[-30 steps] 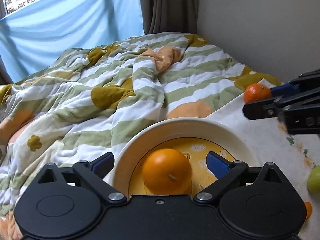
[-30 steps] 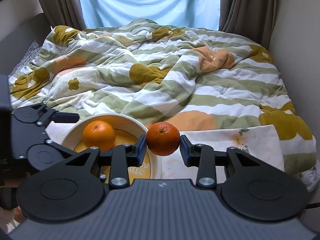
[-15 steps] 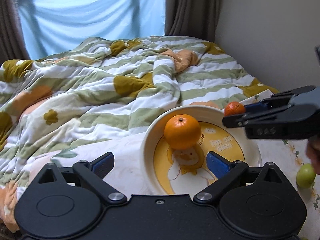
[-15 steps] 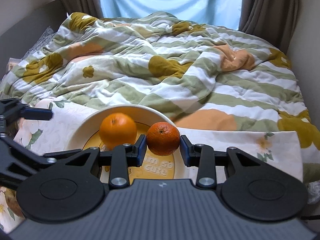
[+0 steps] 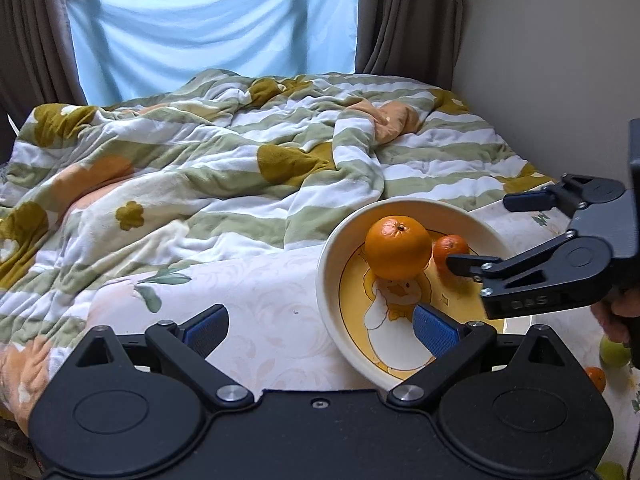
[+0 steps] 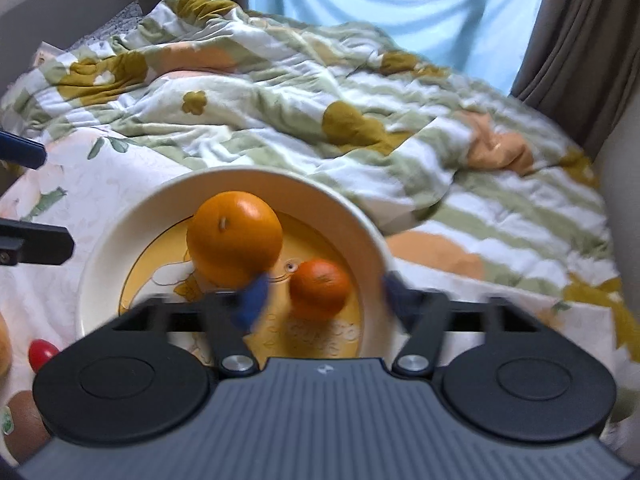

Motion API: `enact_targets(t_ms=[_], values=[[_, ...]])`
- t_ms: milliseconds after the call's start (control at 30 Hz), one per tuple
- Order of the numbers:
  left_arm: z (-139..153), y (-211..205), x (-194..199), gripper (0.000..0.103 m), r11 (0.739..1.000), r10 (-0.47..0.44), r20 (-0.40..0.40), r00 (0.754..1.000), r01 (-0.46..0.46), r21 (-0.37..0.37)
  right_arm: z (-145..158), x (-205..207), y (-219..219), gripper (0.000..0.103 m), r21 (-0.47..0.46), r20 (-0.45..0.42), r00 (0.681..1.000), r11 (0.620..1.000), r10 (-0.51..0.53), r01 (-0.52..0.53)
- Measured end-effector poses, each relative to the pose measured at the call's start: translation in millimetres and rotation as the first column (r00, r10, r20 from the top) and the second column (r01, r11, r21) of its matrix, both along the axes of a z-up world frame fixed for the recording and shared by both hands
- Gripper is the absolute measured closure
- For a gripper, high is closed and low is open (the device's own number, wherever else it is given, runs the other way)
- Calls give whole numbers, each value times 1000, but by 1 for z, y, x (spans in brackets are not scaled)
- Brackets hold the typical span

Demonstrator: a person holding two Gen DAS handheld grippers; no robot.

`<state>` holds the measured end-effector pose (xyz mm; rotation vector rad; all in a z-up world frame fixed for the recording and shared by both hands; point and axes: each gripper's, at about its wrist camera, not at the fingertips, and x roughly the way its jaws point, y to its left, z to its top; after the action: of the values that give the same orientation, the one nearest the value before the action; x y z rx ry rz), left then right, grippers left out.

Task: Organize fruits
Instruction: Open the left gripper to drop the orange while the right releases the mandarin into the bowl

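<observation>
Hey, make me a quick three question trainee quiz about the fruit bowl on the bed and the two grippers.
1. True or false: the cream round bowl with the yellow duck picture holds two fruits.
2. Which lies between the right gripper's opening jaws: A, the large orange; B, the small darker orange?
3. Fill in: the left gripper holds ____.

Key: 1 true; 2 B; 3 nothing.

- I'm working in a home bedroom: a bed (image 5: 280, 280) under a rumpled striped floral quilt (image 5: 224, 168).
- Brown curtains (image 5: 404, 16) frame a window (image 5: 212, 28) behind it.
</observation>
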<state>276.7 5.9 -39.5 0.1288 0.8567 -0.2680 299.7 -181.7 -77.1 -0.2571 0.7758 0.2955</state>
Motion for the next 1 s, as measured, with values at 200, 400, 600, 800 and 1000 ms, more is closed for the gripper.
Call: enact_targets(t_ms=[200, 400, 600, 800, 1000], values=[[14, -1, -12, 3, 1000, 21, 36, 999, -22, 6, 18, -8, -11, 0, 43, 8, 1000, 999, -10, 10], [34, -7, -31, 3, 999, 47, 74, 996, -47, 2, 41, -23, -20, 0, 64, 7, 1000, 998, -27, 27], [59, -15, -63, 3, 997, 76, 125, 989, -75, -11, 71, -51, -37, 0, 96, 10, 999, 994, -47, 45], [79, -23, -101, 3, 994, 107, 182, 977, -106, -17, 100, -88, -52, 0, 109, 35, 997, 992, -67, 63], [90, -31, -144, 3, 990, 137, 226, 964, -137, -14, 121, -135, -63, 0, 120, 59, 995, 990, -85, 78]])
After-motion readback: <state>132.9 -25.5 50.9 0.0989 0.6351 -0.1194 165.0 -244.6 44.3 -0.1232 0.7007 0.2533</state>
